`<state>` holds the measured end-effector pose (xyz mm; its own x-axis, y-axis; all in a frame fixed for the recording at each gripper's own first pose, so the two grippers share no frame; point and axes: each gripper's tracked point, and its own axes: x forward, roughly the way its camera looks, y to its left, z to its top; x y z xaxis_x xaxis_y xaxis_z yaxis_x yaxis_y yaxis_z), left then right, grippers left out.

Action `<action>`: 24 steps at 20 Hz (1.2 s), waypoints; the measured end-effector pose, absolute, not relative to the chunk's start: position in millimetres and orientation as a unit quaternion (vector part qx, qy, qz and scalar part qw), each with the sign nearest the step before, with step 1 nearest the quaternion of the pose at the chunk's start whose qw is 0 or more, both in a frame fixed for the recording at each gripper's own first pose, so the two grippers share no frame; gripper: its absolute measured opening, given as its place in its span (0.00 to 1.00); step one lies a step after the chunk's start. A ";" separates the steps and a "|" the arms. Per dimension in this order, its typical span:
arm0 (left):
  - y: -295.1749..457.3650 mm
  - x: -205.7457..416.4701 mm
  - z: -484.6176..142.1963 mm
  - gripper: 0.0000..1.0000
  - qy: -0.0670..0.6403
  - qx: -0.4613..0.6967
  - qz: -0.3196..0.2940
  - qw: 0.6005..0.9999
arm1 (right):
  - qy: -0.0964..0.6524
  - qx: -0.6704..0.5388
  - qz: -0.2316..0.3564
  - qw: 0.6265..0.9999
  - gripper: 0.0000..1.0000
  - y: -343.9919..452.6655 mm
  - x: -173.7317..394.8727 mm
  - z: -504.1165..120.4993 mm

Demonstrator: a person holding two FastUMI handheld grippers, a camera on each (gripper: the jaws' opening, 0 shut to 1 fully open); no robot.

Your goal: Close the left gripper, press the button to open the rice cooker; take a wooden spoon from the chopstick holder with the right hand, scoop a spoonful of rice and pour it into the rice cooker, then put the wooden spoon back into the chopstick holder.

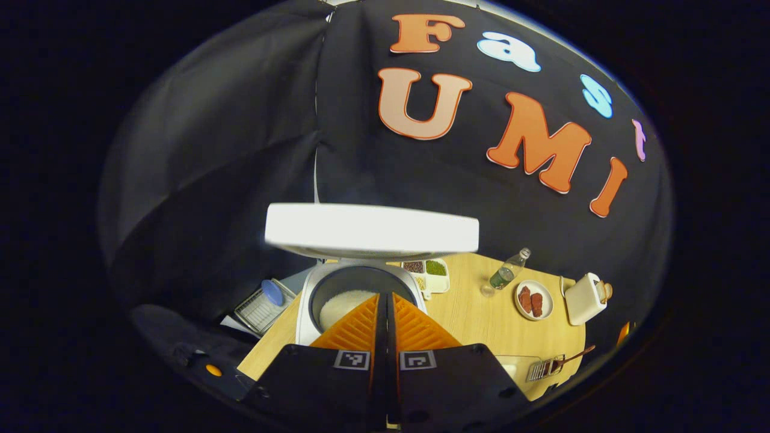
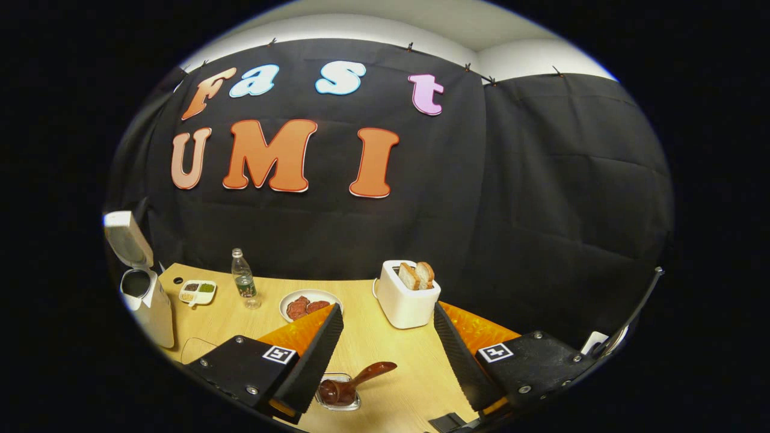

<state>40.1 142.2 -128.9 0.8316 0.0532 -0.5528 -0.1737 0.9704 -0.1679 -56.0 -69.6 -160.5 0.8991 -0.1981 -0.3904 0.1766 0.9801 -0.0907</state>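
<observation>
In the left gripper view, the left gripper (image 1: 386,300) has its two fingers pressed together with nothing between them, the tips poised just over the near rim of the rice cooker (image 1: 361,294). The cooker stands open: its lid (image 1: 372,228) is swung up above the pot, and white rice (image 1: 346,307) lies in the dark inner bowl. Just behind the cooker sits a small divided tray (image 1: 430,273) of beans and grains, and to its left, off the table's (image 1: 475,313) edge, a wire rack with a blue lid (image 1: 264,300). Farther right along the wooden table are a clear bottle (image 1: 508,273), a plate (image 1: 534,300) with reddish slices, and a white toaster (image 1: 585,299). In the right gripper view, the right gripper (image 2: 388,343) is spread wide and holds nothing. Below and between its fingers, the wooden spoon (image 2: 355,385) rests with its bowl end down in a small clear holder (image 2: 340,394) on the table, its handle leaning up to the right. Beyond it, the toaster holds two slices of bread (image 2: 417,275); the plate, bottle and tray follow to the left, with the open cooker at the far left edge.
</observation>
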 end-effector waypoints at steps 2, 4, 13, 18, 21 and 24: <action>136.5 34.0 -111.2 0.05 0.256 -0.101 0.062 0.959 | 0.221 -0.017 -0.085 0.971 0.94 -71.6 -57.0 -177.1; 129.2 23.9 -93.2 0.04 0.226 -0.094 0.062 0.968 | 0.244 -0.009 -0.077 0.967 0.94 -75.3 -62.4 -195.8; 84.3 2.0 -48.9 0.17 0.145 -0.068 0.074 0.984 | 0.336 0.040 -0.044 0.940 0.95 -87.0 -79.5 -282.4; 89.0 -26.7 -41.4 0.51 0.123 0.001 0.130 0.984 | 0.379 0.116 -0.013 0.918 0.91 -70.4 -70.0 -332.0; 93.2 -46.0 -39.2 0.49 0.116 0.005 0.162 0.980 | 0.406 0.181 0.001 0.896 0.86 -56.8 -62.4 -352.0; 104.5 -60.5 -36.6 0.50 0.108 0.004 0.192 0.975 | 0.396 0.215 0.002 0.893 0.78 -52.1 -52.0 -359.9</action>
